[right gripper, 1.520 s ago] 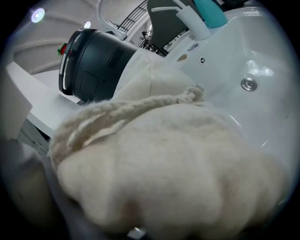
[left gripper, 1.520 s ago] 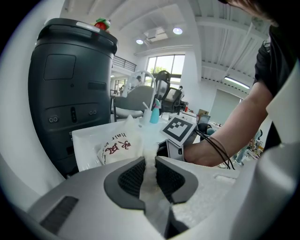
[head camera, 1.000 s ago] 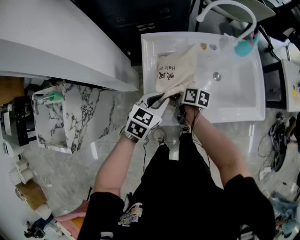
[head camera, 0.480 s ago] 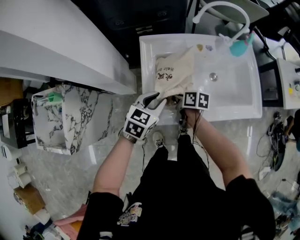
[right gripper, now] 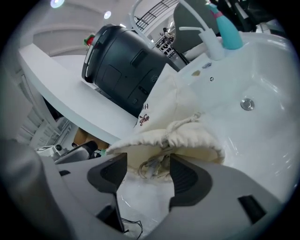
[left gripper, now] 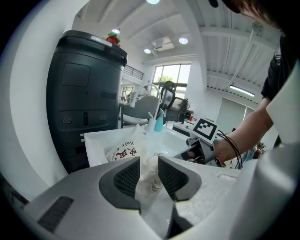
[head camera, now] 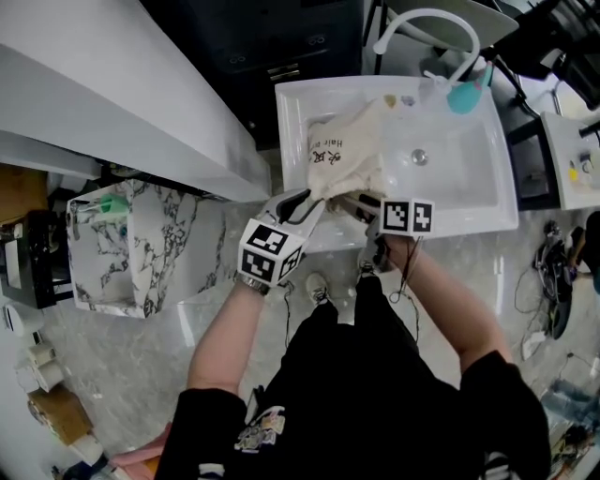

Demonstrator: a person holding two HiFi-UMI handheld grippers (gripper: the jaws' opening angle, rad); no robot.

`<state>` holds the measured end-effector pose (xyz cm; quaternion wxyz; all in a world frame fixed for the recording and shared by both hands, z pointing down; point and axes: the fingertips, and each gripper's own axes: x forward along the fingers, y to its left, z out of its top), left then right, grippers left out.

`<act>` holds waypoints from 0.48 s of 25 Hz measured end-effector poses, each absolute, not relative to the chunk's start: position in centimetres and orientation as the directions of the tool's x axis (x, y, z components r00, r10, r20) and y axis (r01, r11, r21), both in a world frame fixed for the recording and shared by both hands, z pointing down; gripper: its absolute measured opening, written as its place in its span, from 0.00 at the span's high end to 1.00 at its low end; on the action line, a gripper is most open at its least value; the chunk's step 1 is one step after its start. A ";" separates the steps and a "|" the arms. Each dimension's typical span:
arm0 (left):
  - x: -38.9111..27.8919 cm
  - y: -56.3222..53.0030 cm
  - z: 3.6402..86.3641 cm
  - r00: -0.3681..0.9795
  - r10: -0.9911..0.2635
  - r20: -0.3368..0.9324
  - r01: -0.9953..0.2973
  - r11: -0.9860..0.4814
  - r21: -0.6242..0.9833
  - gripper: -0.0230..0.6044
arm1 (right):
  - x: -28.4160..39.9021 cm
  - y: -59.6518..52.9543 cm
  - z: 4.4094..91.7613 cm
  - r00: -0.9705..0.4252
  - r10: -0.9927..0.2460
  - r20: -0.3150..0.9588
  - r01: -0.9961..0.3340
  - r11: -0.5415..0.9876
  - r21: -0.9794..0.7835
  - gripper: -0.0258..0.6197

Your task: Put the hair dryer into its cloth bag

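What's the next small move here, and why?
Probably close the right hand-held gripper on the drawstring: its jaws stand open with the cord loop between them, untouched, while the left hand-held gripper pinches the cloth bag at its gathered mouth, so a pull could cinch it.

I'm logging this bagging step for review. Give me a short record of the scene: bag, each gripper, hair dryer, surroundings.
bag: cream drawstring cloth bag with printed lettering, lying in white sink basin, mouth gathered at the near rim
left gripper: jaws pinched on cloth at the bag's mouth
right gripper: jaws wide apart, bag's mouth between their tips, not pressed
hair dryer: not visible outside the bag
nearby: teal bottle beside white curved faucet
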<state>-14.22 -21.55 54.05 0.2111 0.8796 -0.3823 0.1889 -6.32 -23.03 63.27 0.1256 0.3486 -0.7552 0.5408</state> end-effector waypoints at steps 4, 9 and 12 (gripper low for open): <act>-14.8 -20.8 52.1 0.648 -0.615 0.449 -0.750 -0.617 0.238 0.78 | -4.5 -22.4 60.0 -0.720 -0.447 0.532 -0.671 0.250 -0.698 0.57; -15.5 -19.9 48.5 0.663 -0.654 0.364 -0.746 -0.617 0.249 0.78 | -2.8 -22.4 52.6 -0.728 -0.577 0.370 -0.646 0.396 -0.652 0.87; -15.7 -19.2 45.9 0.676 -0.667 0.313 -0.736 -0.634 0.237 0.78 | -2.3 -22.0 48.3 -0.724 -0.629 0.282 -0.646 0.477 -0.595 0.97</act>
